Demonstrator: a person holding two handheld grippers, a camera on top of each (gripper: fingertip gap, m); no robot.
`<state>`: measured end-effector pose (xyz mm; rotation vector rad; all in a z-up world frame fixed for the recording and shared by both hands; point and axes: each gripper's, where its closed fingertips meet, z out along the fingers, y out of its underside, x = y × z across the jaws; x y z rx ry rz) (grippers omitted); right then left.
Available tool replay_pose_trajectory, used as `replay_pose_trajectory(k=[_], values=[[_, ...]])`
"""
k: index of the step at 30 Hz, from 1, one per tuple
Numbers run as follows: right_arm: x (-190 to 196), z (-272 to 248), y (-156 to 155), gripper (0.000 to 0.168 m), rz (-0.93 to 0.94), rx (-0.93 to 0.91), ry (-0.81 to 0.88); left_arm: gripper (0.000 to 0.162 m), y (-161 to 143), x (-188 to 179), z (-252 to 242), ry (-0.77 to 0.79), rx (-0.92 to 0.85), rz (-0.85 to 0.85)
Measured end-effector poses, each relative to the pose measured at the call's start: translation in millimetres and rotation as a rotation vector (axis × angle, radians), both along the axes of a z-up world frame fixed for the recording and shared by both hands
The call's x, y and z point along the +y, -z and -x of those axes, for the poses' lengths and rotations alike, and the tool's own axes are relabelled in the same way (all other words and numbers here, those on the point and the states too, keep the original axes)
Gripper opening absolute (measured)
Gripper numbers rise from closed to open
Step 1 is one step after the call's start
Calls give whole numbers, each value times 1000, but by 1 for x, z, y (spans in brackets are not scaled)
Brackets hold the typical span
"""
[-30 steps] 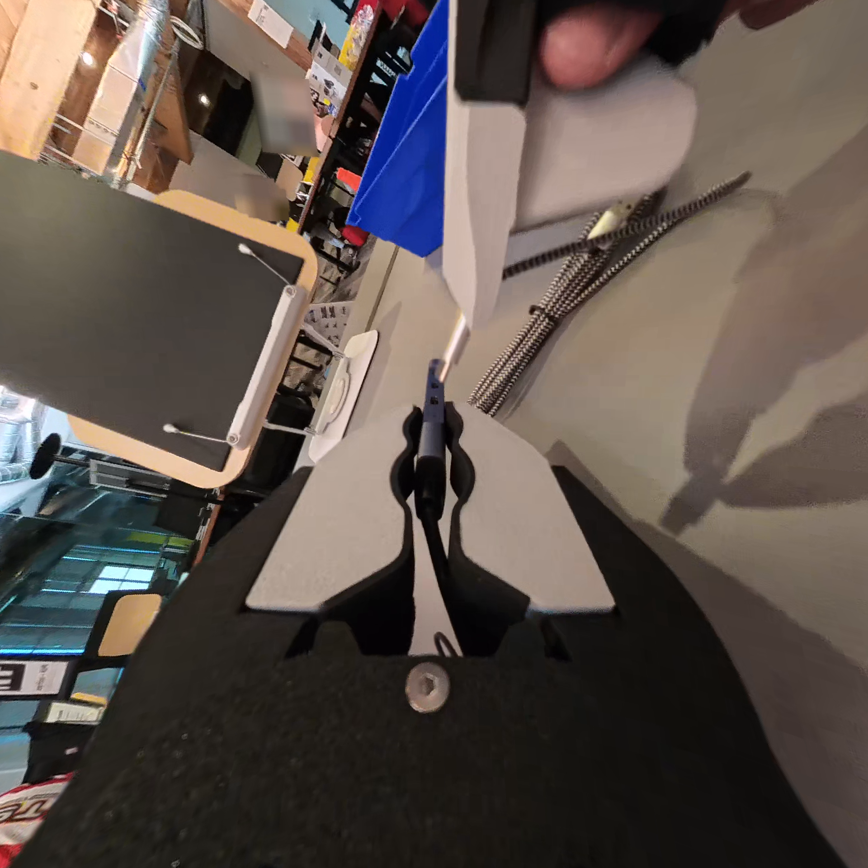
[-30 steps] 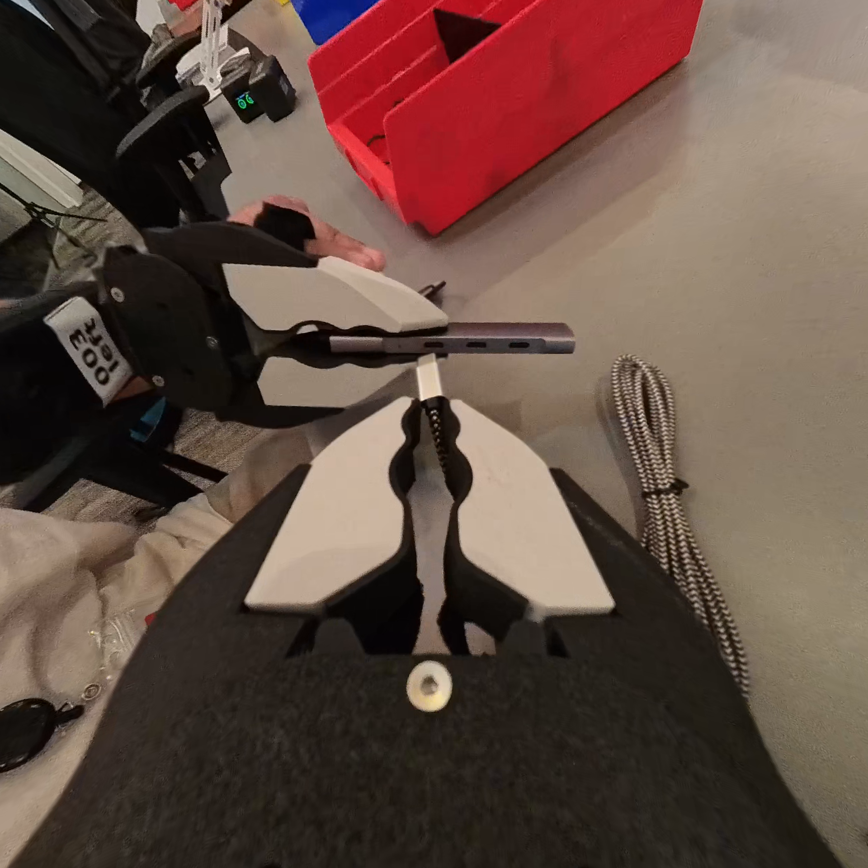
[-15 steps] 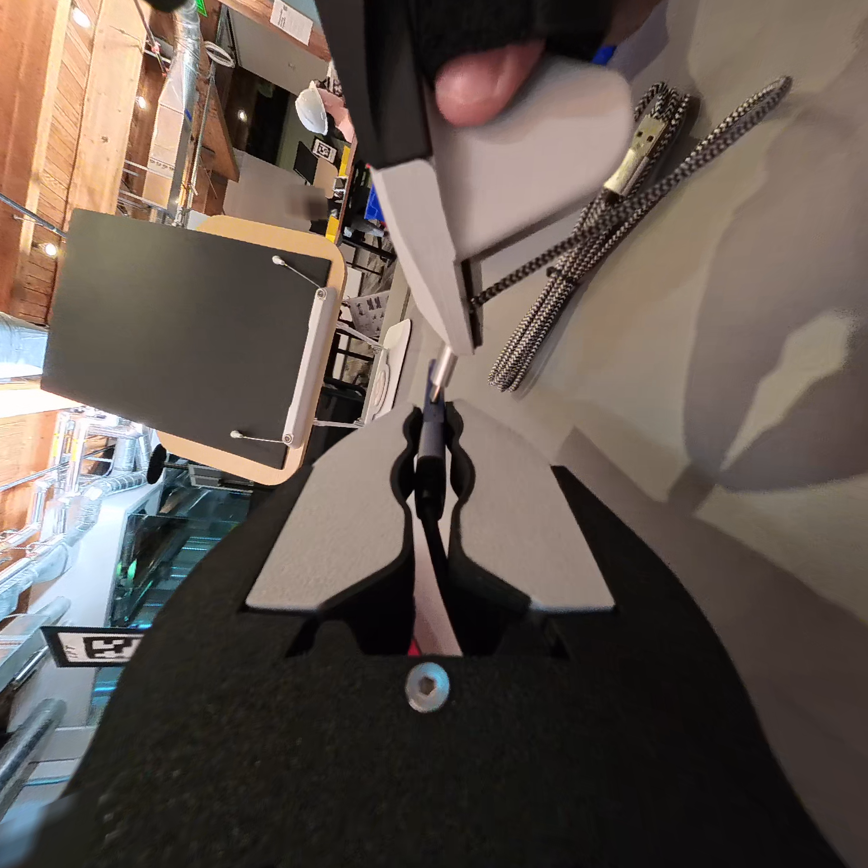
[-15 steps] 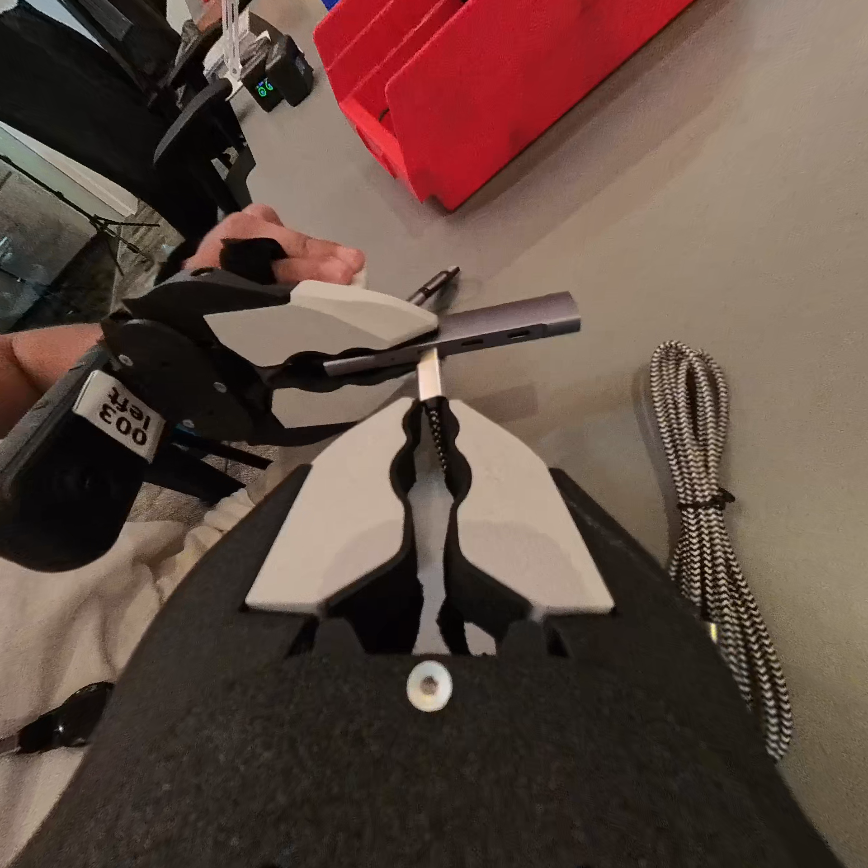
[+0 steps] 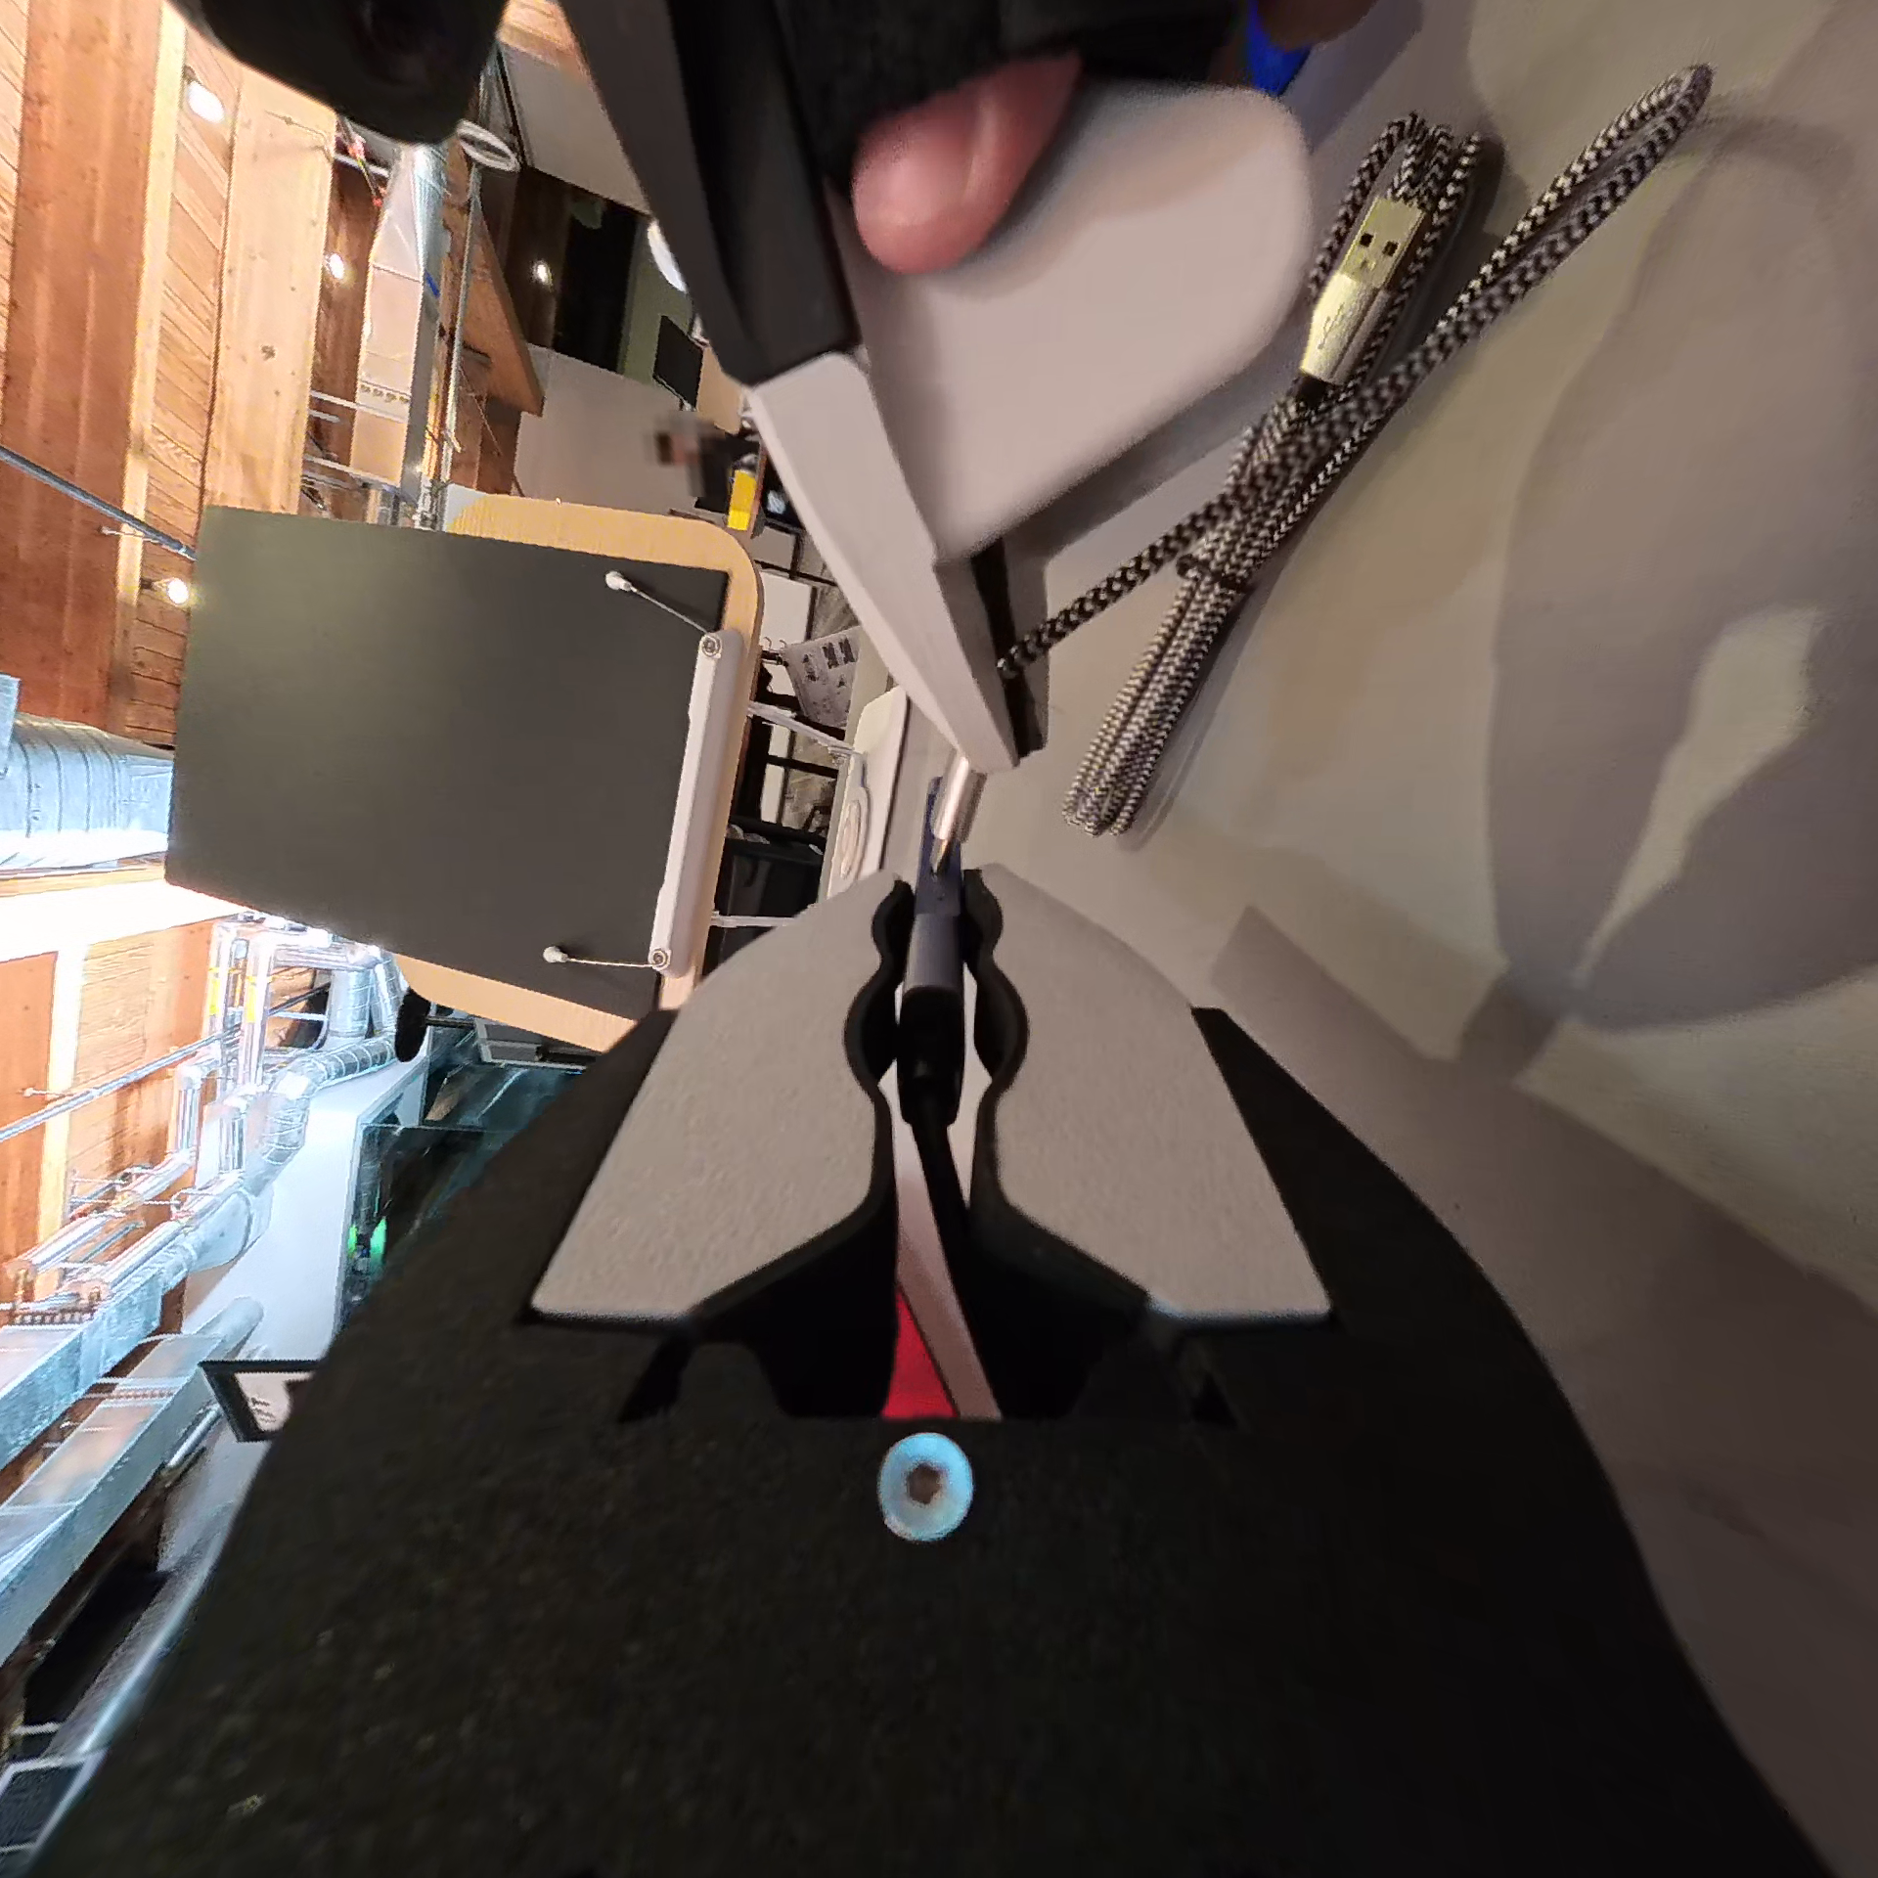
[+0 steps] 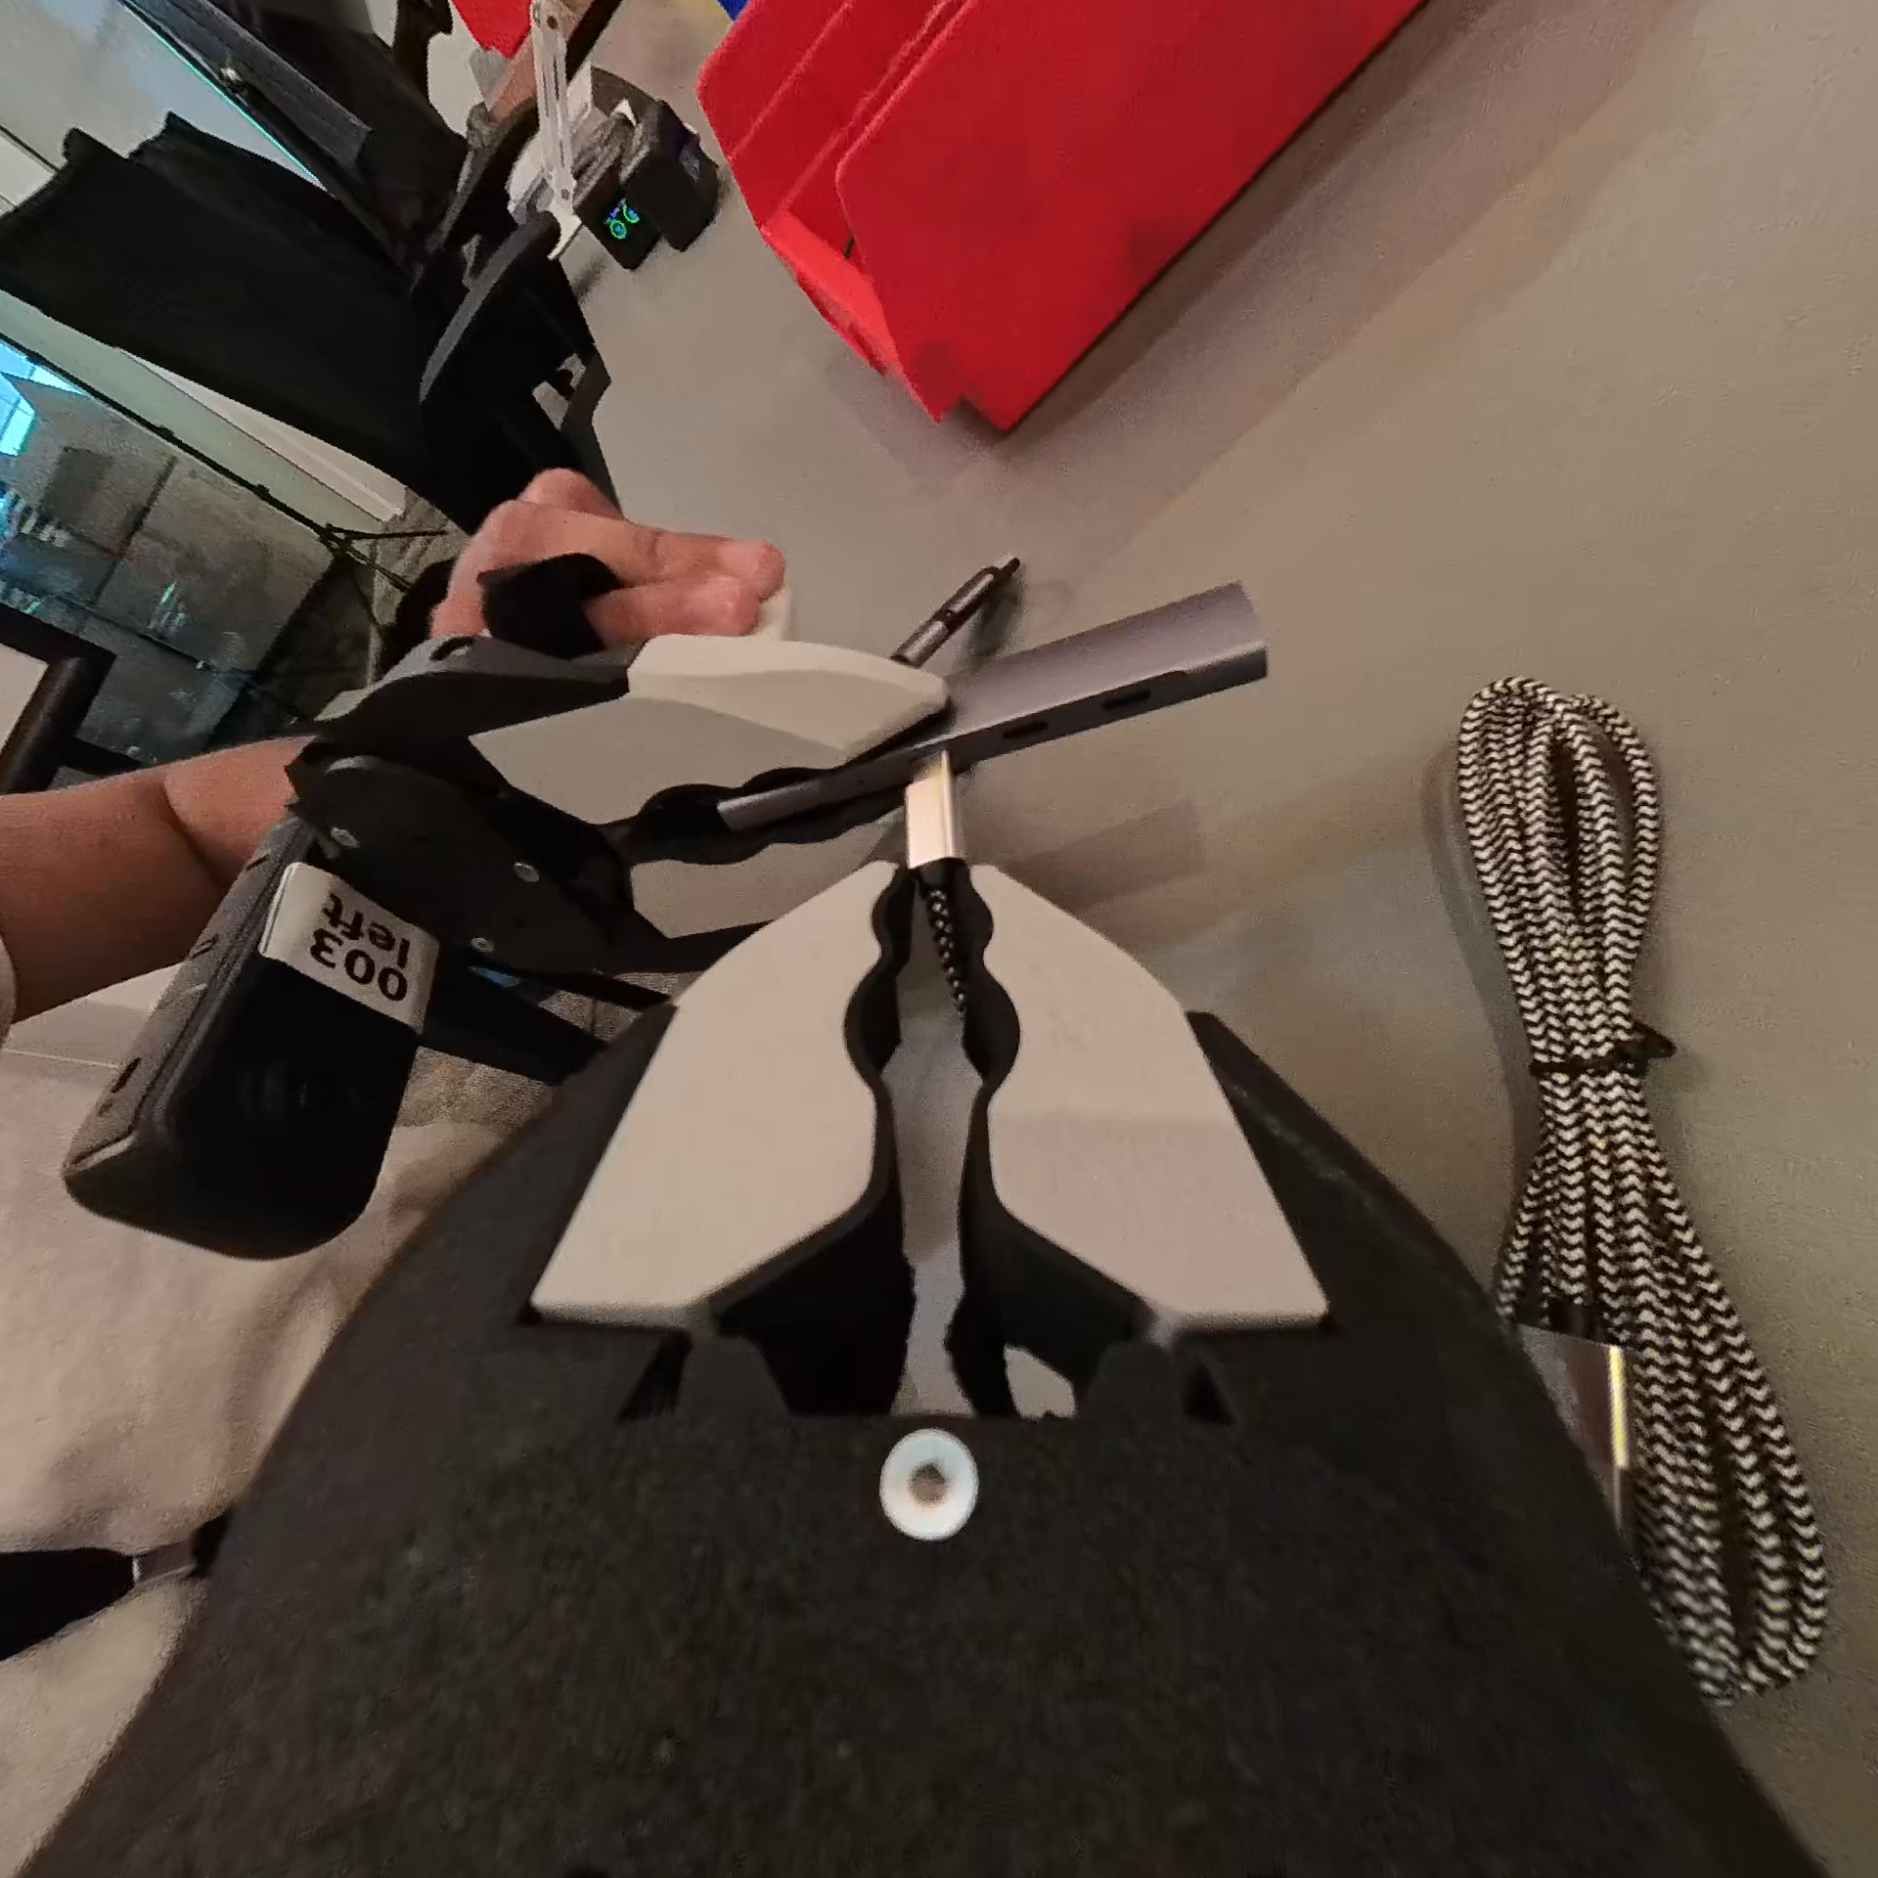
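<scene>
Left hand-held gripper point(image 6: 920, 711) pinching grey hub point(image 6: 1118, 666), right hand-held gripper point(image 6: 935, 894) pinching braided cable point(image 6: 940, 930); red bin point(image 6: 1067, 203) beyond.

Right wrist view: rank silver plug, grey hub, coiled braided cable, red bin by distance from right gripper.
1. silver plug, just past the right gripper fingertips.
2. grey hub, just beyond, meeting the plug.
3. coiled braided cable, right on the table.
4. red bin, far top.

one hub point(image 6: 1118, 671), one braided cable point(image 6: 1585, 1118), one red bin point(image 6: 1067, 183)
</scene>
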<state>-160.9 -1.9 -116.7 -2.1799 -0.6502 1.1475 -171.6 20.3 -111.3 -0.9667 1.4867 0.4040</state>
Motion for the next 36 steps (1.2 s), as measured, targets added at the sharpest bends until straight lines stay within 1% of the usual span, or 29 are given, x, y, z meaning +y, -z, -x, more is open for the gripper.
replay_pose_trajectory(k=[9, 14, 16, 20, 22, 26, 28, 31, 32, 34, 36], values=[[-3, -1, 2, 7, 31, 7, -16, 9, 5, -2, 0, 9, 48, -37], [-7, 2, 7, 7, 0, -57, -20, 9, 9, -3, 1, 17, 70, -44], [-14, 4, 5, 6, 72, -11, -45, 9, 7, -6, 1, 28, 80, -86], [-17, 5, 2, 6, 236, 157, -59, 9, 7, -11, -2, 42, 104, -124], [-18, 6, 2, 6, 245, 190, -69, 9, 7, -12, -2, 44, 95, -116], [-16, 9, -5, 6, 103, 166, -81, 9, 0, -10, 0, 31, 37, -73], [-10, 7, -6, 6, -30, 106, -66, 9, -1, -7, 0, 25, 9, -35], [-3, 6, -9, 6, -285, -10, -36, 9, -4, -5, 1, 21, -48, 41], [-3, 7, -10, 7, -339, -34, -35, 9, -6, -5, 1, 19, -63, 54], [-2, 7, -13, 7, -394, -58, -27, 9, -8, -5, 1, 18, -77, 67], [-2, 8, -13, 10, -389, -47, -29, 9, -8, -4, 2, 9, -81, 76]])
